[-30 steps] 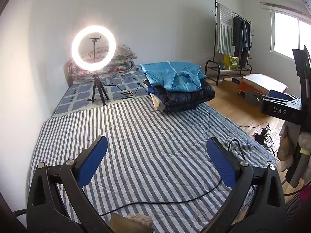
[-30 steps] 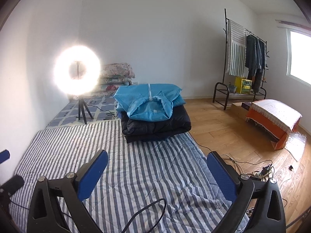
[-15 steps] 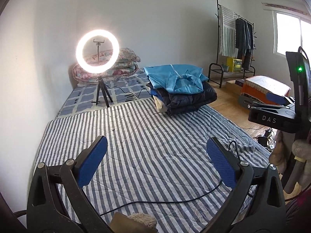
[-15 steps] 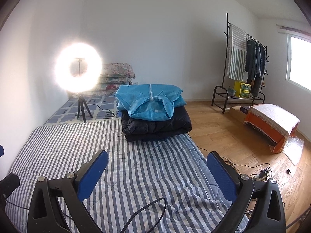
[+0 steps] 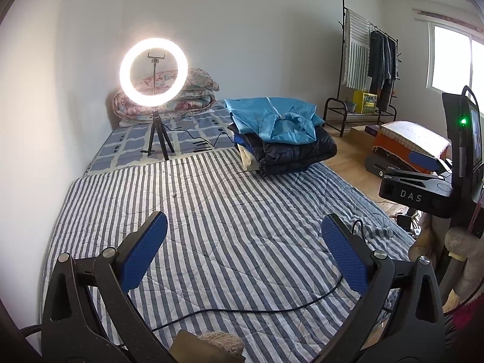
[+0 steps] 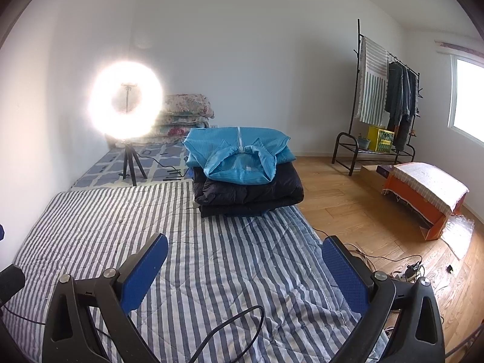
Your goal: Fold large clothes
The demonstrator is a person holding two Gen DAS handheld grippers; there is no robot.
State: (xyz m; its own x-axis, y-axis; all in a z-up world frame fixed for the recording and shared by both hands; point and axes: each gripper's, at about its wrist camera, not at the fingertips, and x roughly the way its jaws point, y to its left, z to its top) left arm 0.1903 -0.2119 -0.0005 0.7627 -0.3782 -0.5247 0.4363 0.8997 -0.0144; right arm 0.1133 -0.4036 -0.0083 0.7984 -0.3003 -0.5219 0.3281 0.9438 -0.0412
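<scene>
Both the left gripper (image 5: 243, 254) and right gripper (image 6: 246, 269) hovered wide and empty over the striped mattress (image 6: 230, 260), so fetching the blue jacket (image 6: 239, 151) topping the pile at twelve o'clock seemed next.

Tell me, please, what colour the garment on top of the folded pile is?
Bright blue garment, resting on a black padded one; clearest in the right wrist view.

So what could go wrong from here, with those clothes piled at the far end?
Both grippers, left and right, are open and empty, well short of the clothes stack.

1. A black cable lies across the striped quilt; a spread garment could snag on it.
2. Pulling the blue jacket off the top could drag the dark folded coats beneath it askew.
3. The ring light on its tripod stands close by; a swung sleeve might topple it.
</scene>
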